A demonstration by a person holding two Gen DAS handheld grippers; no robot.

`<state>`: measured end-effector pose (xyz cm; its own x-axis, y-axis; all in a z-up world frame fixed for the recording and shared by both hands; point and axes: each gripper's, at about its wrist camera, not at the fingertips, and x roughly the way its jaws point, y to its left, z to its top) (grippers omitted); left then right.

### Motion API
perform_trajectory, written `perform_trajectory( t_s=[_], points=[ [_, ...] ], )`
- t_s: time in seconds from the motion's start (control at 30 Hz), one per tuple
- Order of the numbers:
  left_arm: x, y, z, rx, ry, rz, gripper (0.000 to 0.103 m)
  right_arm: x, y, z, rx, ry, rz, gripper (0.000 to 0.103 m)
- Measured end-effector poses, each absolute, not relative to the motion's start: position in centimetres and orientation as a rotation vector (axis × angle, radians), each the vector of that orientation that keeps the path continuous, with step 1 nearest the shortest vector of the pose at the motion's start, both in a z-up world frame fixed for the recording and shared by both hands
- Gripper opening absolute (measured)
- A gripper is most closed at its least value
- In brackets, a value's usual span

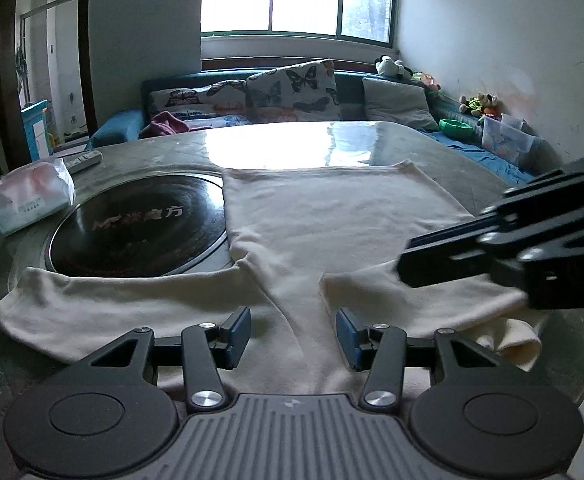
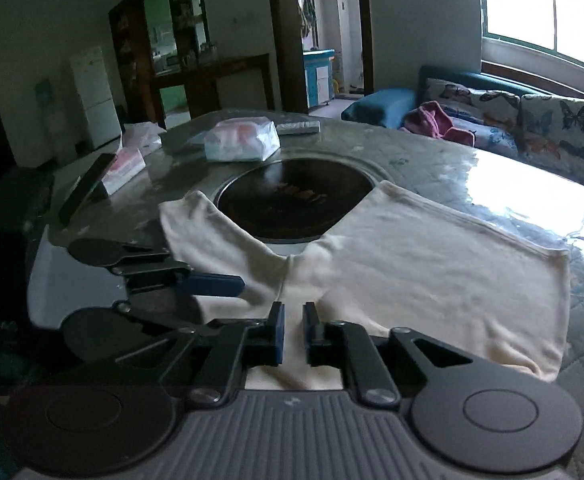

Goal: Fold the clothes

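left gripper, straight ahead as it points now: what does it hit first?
Most likely the cream shirt: the left gripper, open, points low over the cloth, whose body fills the line ahead. The right gripper sits off to the side, apparently clear. Depth is uncertain.

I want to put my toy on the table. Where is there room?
Bare tabletop lies beyond the cream shirt's far hem, toward the sofa. It is crowded on the other side: the tissue pack and remote sit beside the round black cooktop. The near edge is taken by the shirt and both grippers.
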<state>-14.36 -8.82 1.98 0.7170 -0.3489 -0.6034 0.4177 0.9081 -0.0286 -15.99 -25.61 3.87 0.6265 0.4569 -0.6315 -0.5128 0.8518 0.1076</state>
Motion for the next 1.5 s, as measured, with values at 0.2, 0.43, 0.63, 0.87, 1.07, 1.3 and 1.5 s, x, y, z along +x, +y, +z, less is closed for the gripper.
perform_trajectory(
  t_s=[0.2,0.43,0.63,0.87,1.07,1.3,1.5],
  points=[
    [-14.6,-9.5,2.5,0.12,0.633,-0.454,0.051,-17.7,-30.4,4.2,-0.057,0.716,0.432,0.015],
    [-14.1,-12.3,2.9,0.138,0.622,-0.543,0.047,-18.7,-37.1,1.4,0.036,0.775,0.214,0.016],
    [-13.4,-14.1,2.0,0.153,0.662,-0.595,0.035,-18.7,-38.6,-0.5,0.062,0.83,0.205,0.015],
    [-12.5,-13.3,1.9,0.132,0.674,-0.495,0.047,-16.8,-40.2,1.4,0.065,0.754,0.167,0.016],
    [-12.2,-13.5,0.8,0.147,0.717,-0.463,0.05,-16.1,-40.9,0.5,0.089,0.75,0.151,0.016],
    [-12.1,-14.1,1.0,0.146,0.704,-0.496,0.016,-16.9,-40.8,0.1,0.096,0.752,0.149,0.016],
    [-12.6,-14.1,4.0,0.138,0.619,-0.519,0.006,-17.3,-41.0,0.1,0.099,0.74,0.14,0.017]
  ],
)
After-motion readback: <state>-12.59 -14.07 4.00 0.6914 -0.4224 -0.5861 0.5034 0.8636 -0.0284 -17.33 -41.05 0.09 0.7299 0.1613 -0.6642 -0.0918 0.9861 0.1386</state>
